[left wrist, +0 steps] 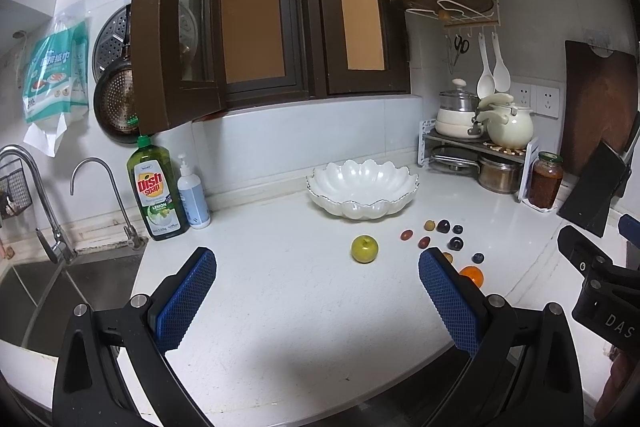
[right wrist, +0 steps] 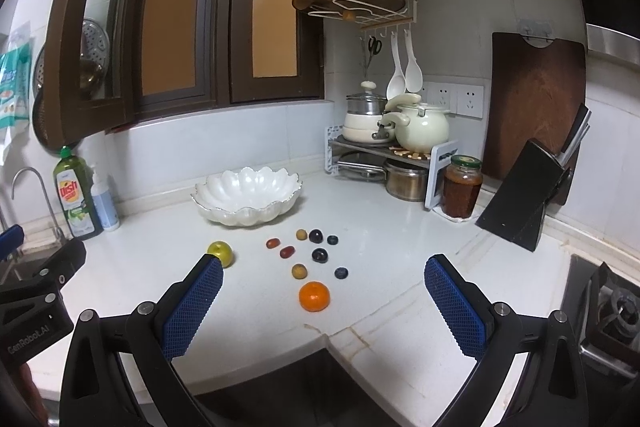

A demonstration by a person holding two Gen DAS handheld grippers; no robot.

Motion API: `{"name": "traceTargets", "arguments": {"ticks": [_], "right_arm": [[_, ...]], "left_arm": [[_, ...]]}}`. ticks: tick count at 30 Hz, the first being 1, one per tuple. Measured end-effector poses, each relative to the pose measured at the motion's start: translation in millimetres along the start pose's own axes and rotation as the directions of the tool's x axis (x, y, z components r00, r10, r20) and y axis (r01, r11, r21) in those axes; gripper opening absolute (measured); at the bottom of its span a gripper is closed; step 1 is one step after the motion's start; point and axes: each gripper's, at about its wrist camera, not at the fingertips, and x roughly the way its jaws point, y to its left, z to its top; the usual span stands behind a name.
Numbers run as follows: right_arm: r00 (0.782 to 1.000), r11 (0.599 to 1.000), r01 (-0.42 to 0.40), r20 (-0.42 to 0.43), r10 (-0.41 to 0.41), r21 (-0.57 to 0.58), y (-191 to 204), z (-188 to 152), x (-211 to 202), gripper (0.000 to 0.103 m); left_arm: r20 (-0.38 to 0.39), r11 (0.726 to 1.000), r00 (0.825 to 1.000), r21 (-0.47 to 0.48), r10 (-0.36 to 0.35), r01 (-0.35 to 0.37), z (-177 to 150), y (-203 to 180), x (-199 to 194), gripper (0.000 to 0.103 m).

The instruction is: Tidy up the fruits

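A white scalloped bowl [left wrist: 362,189] [right wrist: 247,197] stands empty at the back of the white counter. In front of it lie a green apple [left wrist: 364,249] [right wrist: 221,253], an orange [left wrist: 472,275] [right wrist: 314,296], and several small fruits: red grapes [right wrist: 287,251], dark plums [right wrist: 319,255], blueberries [right wrist: 341,272] and yellowish ones [right wrist: 299,271]. My left gripper [left wrist: 318,269] is open and empty above the counter, short of the apple. My right gripper [right wrist: 324,275] is open and empty, short of the orange.
A sink [left wrist: 40,291] with taps is at the left, with a dish soap bottle [left wrist: 157,189] and a pump bottle [left wrist: 193,195]. Pots on a rack [right wrist: 394,147], a jar [right wrist: 461,187], a knife block [right wrist: 524,187] and a stove [right wrist: 608,311] are at the right.
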Motion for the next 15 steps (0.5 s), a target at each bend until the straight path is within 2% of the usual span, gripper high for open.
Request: {"name": "traceTargets", "arguments": {"ticks": [15], "right_arm": [[1.000, 1.000, 0.007, 0.017, -0.007, 0.000, 0.4, 1.5, -3.7, 0.102]], "left_arm": [[0.005, 1.000, 1.000, -0.001, -0.006, 0.006, 1.5, -1.2, -2.1, 0.103]]}}
